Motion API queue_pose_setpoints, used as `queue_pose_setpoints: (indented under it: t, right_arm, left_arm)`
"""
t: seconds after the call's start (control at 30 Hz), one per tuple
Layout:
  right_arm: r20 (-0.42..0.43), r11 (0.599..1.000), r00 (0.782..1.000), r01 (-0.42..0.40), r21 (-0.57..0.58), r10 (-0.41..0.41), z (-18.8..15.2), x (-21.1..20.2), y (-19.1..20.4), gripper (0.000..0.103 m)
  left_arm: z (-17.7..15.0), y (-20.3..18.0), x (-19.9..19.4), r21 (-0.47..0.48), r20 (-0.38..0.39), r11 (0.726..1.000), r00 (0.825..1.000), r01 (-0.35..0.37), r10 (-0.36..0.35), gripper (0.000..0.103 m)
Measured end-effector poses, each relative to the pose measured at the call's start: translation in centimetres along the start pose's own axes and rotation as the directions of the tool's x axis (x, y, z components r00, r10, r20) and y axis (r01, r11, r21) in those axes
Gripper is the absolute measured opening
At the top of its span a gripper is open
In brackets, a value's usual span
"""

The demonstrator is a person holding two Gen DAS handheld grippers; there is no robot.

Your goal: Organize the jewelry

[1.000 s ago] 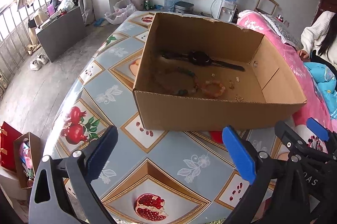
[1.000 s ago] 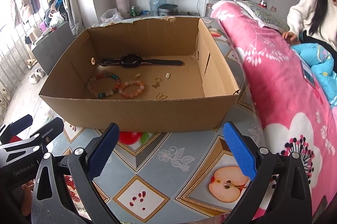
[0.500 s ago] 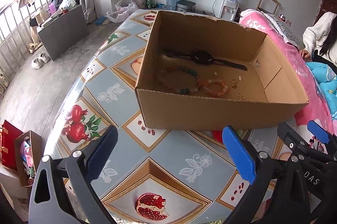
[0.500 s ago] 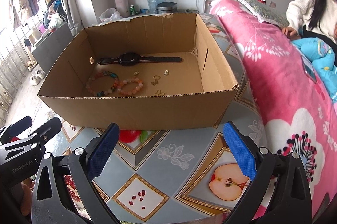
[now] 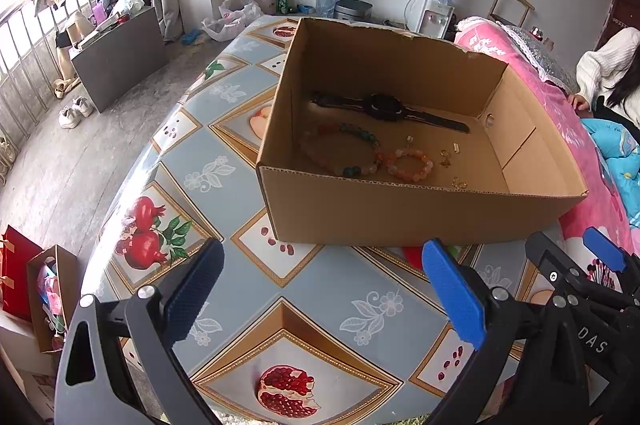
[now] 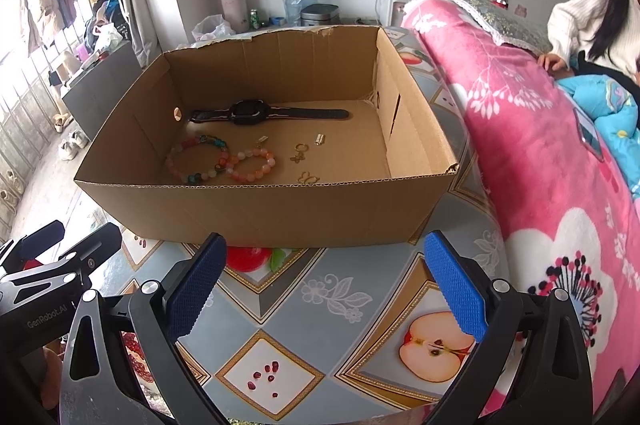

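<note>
Though unobstructed, box beside blanket

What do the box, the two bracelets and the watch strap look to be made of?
Box: plain brown corrugated cardboard, matte; fluting shows along its cut top edge. Multicolour bracelet and orange bracelet: round, glossy, partly translucent beads, probably stone or glass, possibly plastic. Watch: dark matte strap lying flat, likely rubber or silicone.

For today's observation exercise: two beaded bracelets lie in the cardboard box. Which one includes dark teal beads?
The larger beaded bracelet, lying toward the box's left wall below the watch strap. The smaller bracelet touching it is orange and pale pink only.
</note>
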State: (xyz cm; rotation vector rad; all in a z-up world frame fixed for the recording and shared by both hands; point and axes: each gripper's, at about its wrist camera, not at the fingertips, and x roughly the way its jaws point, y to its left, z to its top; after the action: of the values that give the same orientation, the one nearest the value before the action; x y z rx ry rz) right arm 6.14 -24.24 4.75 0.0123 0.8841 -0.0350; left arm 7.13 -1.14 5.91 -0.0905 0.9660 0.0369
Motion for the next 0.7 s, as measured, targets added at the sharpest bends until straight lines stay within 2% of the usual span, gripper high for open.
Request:
queue_pose_setpoints:
  t: [0.7]
  right_arm:
    - [0.001, 1.000, 1.000, -0.009, -0.004, 0.009, 0.11, -0.01, 0.12, 0.095]
  left_arm:
    - [-0.22, 0.03, 0.04, -0.005, -0.004, 1.000, 1.000, 0.002, -0.002, 0.098]
